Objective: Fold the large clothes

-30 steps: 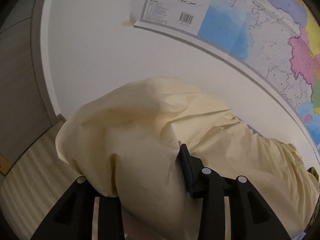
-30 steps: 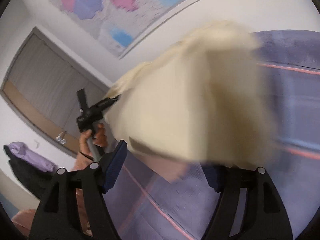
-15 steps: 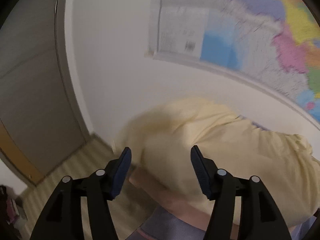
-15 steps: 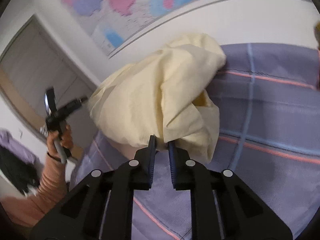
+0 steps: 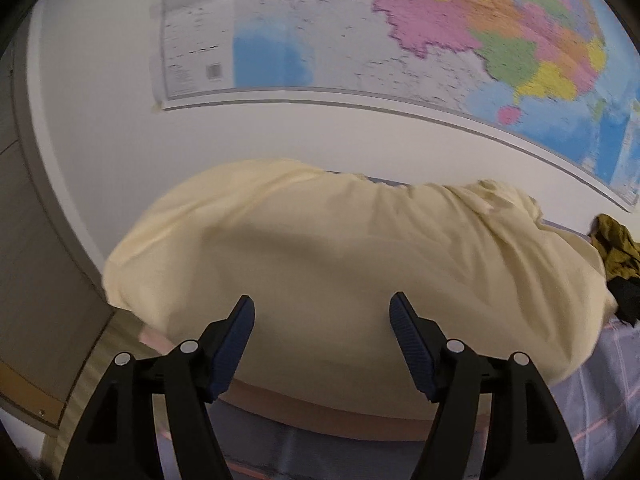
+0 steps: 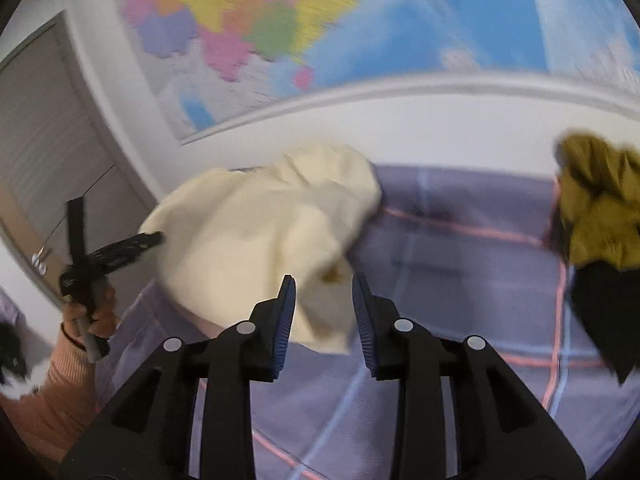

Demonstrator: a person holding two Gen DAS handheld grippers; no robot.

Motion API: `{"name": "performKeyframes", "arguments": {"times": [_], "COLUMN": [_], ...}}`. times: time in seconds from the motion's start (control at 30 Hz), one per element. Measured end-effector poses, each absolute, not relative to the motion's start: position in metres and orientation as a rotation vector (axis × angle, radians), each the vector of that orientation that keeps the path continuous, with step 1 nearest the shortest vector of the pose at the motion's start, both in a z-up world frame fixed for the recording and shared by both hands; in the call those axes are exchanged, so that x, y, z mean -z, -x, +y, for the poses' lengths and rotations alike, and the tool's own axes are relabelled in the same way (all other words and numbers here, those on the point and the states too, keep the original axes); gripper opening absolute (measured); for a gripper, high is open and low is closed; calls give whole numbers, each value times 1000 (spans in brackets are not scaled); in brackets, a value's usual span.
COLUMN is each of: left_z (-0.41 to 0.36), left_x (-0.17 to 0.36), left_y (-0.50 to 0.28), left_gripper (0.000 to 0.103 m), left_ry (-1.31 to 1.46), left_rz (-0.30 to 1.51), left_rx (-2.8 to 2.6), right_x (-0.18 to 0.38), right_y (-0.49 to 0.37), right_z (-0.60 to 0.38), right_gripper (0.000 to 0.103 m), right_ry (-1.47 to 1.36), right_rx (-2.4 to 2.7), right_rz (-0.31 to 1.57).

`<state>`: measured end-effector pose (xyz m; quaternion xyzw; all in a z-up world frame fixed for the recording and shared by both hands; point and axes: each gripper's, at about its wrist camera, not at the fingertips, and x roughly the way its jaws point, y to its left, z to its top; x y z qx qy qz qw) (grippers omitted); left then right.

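— What's the setting?

— A white wall carrying a large colourful paper map (image 5: 440,40), and below it a bed under a lilac sheet with pink and blue check lines (image 6: 460,248).

— Where's the clothing?

— A pale yellow cloth garment (image 5: 340,264) lies in a bunched heap on the sheet, at the end near the grey door (image 6: 44,148). An olive-mustard crumpled garment (image 6: 600,208) sits well apart from it, over something black.

— And the grippers?

— The left gripper (image 5: 322,312) has just been opening; its jaws stand wide with nothing gripped, the yellow heap beyond them. The right gripper (image 6: 324,292) has also been opening, to a narrow gap, empty, at the heap's near edge.
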<state>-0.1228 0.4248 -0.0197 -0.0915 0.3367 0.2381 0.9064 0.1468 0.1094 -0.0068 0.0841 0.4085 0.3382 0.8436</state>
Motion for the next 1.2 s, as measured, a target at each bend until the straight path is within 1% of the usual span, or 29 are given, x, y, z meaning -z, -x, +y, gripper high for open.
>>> {"name": "performKeyframes", "arguments": {"times": [0.07, 0.17, 0.27, 0.33, 0.37, 0.43, 0.53, 0.63, 0.7, 0.8, 0.93, 0.97, 1.07, 1.2], "left_z": [418, 406, 394, 390, 387, 385, 380, 377, 371, 359, 353, 355, 359, 370], "left_x": [17, 18, 25, 31, 35, 40, 43, 39, 37, 31, 30, 34, 46, 56], "left_y": [122, 123, 116, 114, 112, 111, 112, 113, 114, 114, 109, 104, 95, 90], "left_gripper": [70, 72, 73, 74, 74, 75, 75, 75, 78, 87, 90, 90, 94, 96], "left_ry": [184, 166, 132, 104, 84, 78, 67, 79, 83, 59, 73, 82, 102, 146], "left_rz": [694, 696, 718, 730, 741, 752, 752, 738, 725, 700, 691, 710, 739, 762], "left_rx": [-476, -449, -441, -457, -464, -480, -503, -514, -498, -494, -455, -451, -445, -453], "right_x": [-2, -6, 13, 35, 48, 58, 60, 56, 50, 40, 33, 35, 51, 65], "right_y": [-145, -154, -173, -174, -172, -169, -170, -167, -164, -160, -161, -162, -168, -168], "right_z": [120, 144, 174, 194, 204, 211, 208, 205, 206, 205, 216, 219, 232, 241], "right_gripper": [31, 32, 32, 33, 37, 37, 38, 42, 43, 43, 44, 48, 51, 52], "right_ry": [-171, -159, -202, -159, -116, -82, -119, -117, -100, -99, -61, -54, -17, 24], "right_rx": [-764, -797, -850, -858, -865, -856, -859, -861, -859, -859, -854, -853, -843, -841], "right_rz": [830, 804, 903, 985, 1014, 1032, 1035, 1032, 1011, 966, 921, 923, 969, 997]}}
